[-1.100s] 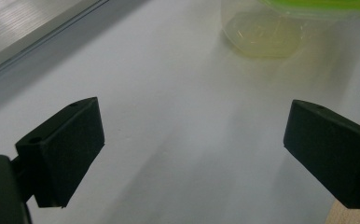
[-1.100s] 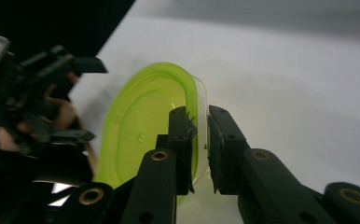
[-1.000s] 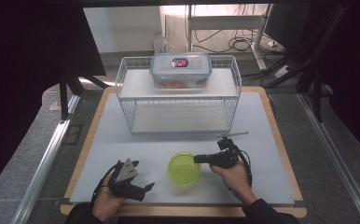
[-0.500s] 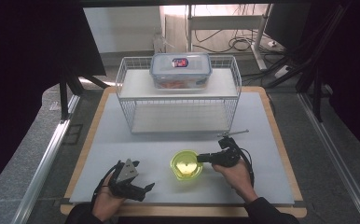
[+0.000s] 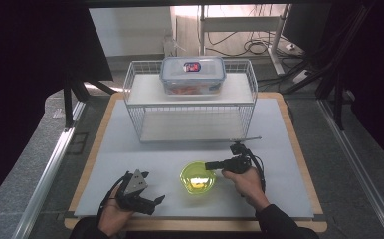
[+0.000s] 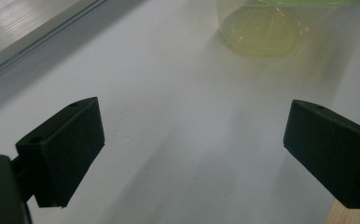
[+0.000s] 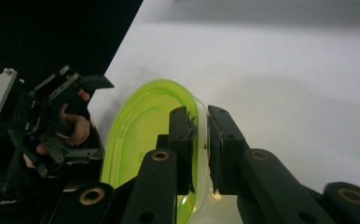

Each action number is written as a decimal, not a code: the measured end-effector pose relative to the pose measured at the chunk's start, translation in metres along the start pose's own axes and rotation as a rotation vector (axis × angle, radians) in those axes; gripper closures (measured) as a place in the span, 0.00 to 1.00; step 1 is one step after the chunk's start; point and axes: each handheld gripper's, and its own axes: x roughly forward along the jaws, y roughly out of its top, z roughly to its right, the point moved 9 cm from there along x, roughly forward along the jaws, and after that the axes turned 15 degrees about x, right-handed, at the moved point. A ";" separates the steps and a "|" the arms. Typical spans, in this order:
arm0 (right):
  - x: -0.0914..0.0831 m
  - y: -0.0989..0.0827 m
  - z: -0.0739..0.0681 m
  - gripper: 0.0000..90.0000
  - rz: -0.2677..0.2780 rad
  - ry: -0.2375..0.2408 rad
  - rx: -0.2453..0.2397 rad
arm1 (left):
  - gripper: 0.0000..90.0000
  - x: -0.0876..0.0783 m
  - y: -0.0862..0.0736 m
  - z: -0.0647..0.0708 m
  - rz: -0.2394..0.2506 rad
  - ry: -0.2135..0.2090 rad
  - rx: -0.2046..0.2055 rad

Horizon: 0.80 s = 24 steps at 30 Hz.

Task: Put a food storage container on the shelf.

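Observation:
A translucent yellow-green bowl point(image 5: 198, 178) stands on the white mat near the front middle. My right gripper point(image 5: 209, 166) reaches in from the right and is shut on the bowl's near right rim. In the right gripper view its jaws point(image 7: 202, 126) stand one inside and one outside the bowl point(image 7: 145, 126) wall; they have just been closing on that rim. My left gripper point(image 5: 155, 203) rests at the front left, open and holding nothing. In the left gripper view its jaws point(image 6: 194, 123) stand wide apart over bare mat, with the bowl point(image 6: 262, 32) farther off.
A white wire rack point(image 5: 190, 107) stands at the back of the mat, with a clear lidded container point(image 5: 192, 74) on its top shelf. The mat lies on a wooden board point(image 5: 299, 144). Grey floor and metal rails flank the table.
The bowl has shifted a touch to the right with the right gripper at its rim. The left gripper has stayed put.

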 end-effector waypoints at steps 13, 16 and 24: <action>-0.018 0.009 -0.022 0.91 0.046 0.085 0.007 | 0.05 -0.003 0.003 -0.002 0.025 0.014 -0.012; -0.024 0.013 -0.029 0.91 0.061 0.100 -0.004 | 0.05 -0.004 0.004 -0.003 0.042 0.013 -0.027; -0.042 0.029 -0.047 0.91 0.105 0.116 -0.022 | 0.04 -0.005 0.005 -0.003 0.060 0.000 -0.037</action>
